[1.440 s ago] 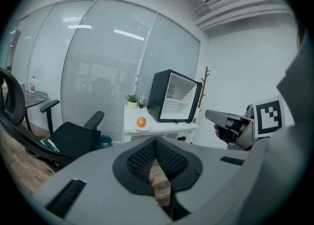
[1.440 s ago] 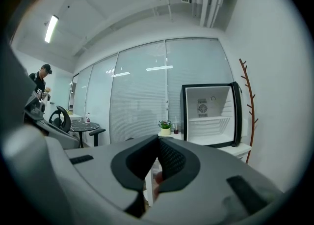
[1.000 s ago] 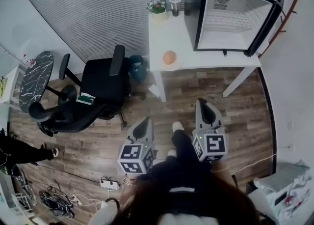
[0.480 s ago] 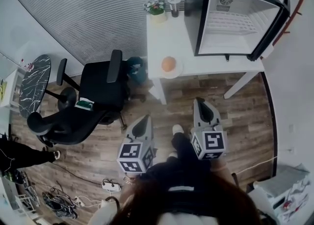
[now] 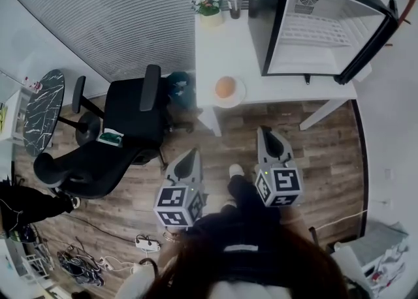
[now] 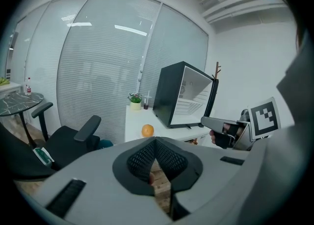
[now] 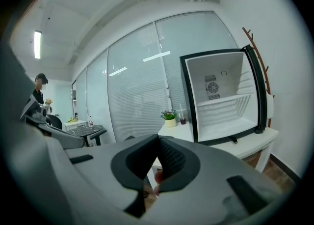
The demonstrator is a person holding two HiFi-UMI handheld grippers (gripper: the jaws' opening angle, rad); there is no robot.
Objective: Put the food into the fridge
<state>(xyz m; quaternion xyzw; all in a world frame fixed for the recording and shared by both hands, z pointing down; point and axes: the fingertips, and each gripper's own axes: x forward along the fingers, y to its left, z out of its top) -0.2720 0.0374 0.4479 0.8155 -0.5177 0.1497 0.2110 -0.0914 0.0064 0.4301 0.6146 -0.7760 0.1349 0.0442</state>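
An orange (image 5: 225,87) lies on a small white plate (image 5: 238,97) at the near left corner of the white table (image 5: 222,43). A black mini fridge (image 5: 261,10) stands on the table's right half, its door swung wide and its white inside bare. Both grippers hang over the wood floor, short of the table and pointing at it. My left gripper (image 5: 193,153) is shut and holds nothing; in its own view the orange (image 6: 147,130) and fridge (image 6: 189,98) sit beyond its tips (image 6: 155,142). My right gripper (image 5: 265,131) is also shut and empty, facing the fridge (image 7: 225,98).
A black office chair (image 5: 127,121) stands left of the table, with a teal bin (image 5: 177,89) beside it. A potted plant (image 5: 209,9) and a cup with a straw (image 5: 234,4) sit at the table's back. Cables and a power strip (image 5: 145,244) lie on the floor at the lower left.
The person has stepped toward the table. Both grippers have moved forward with them, and the fridge and orange sit slightly nearer. The jaws look the same.
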